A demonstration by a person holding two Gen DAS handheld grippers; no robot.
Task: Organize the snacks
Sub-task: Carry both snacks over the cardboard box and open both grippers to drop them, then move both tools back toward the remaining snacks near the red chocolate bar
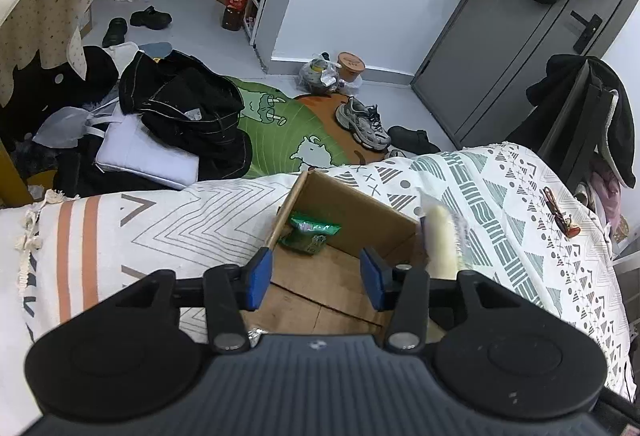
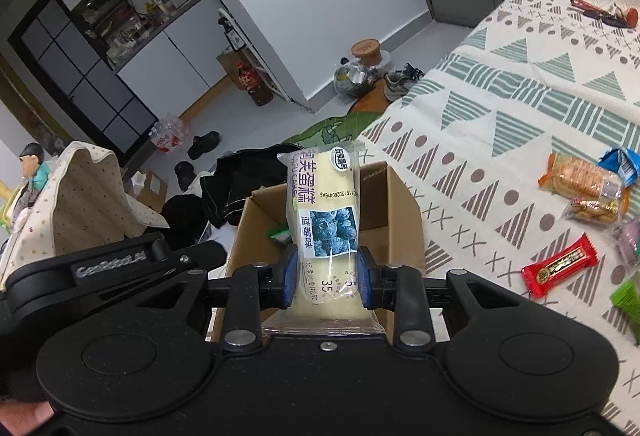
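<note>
Cardboard box (image 1: 340,268) sits open on the patterned bed cover (image 1: 500,196), centre of both views. One green packet (image 1: 310,232) already lies inside, against the far left wall; nothing else shows in there. Right tool (image 2: 327,278) pinches a wrapped blueberry cake (image 2: 322,220) at its lower half, the pack upright and hanging above the box mouth, not yet let go. Left tool (image 1: 314,278) is spread with nothing between its pads, low over the near edge of the box. At the right of the right wrist view more snacks wait loose on the cover: a cracker pack (image 2: 580,182), a red bar (image 2: 560,264), a blue wrapper (image 2: 622,164), a green one at the frame edge. Judgement: early going, one in, one about to drop, several left.
</note>
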